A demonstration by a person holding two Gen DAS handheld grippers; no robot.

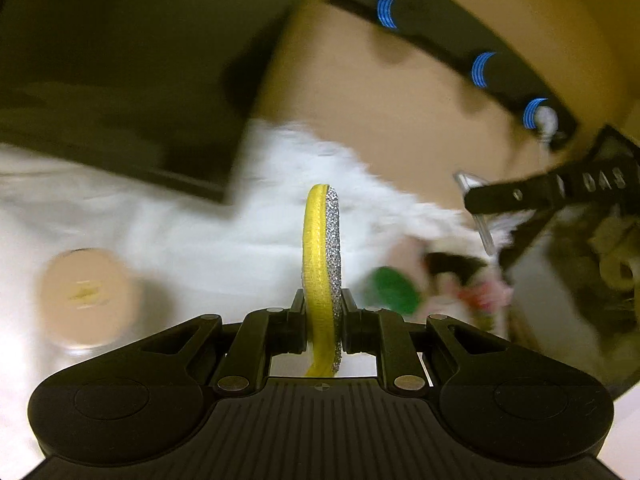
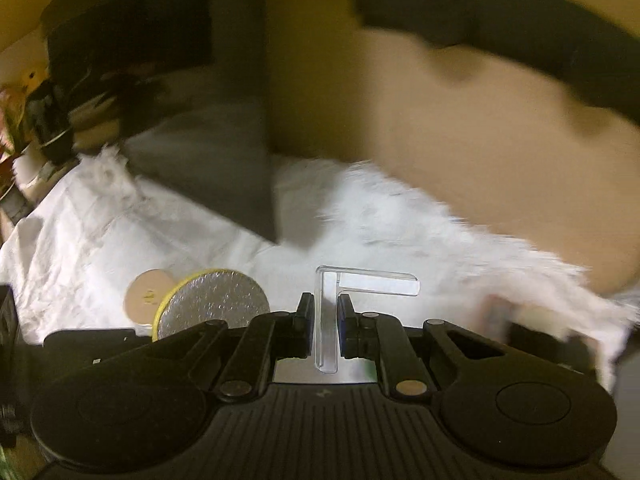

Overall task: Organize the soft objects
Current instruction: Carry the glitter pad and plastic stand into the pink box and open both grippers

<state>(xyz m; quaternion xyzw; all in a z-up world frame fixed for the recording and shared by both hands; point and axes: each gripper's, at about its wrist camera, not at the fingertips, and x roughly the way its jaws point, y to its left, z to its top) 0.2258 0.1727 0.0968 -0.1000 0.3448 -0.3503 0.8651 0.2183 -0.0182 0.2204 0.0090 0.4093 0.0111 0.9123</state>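
A white fluffy cloth (image 2: 420, 224) sprawls across the sheet-covered surface (image 2: 80, 240), not yet sorted. My left gripper (image 1: 322, 312) is clenched on the yellow-and-silver round pad (image 1: 322, 252), held edge-up above the surface; my right gripper (image 2: 325, 320) is clamped on a clear plastic bracket (image 2: 360, 280). Judging by this, most organizing remains

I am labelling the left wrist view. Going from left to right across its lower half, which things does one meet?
Tan round lid → yellow and silver pad, held edge-on in the left gripper → green round pad → right gripper holding a clear plastic piece.
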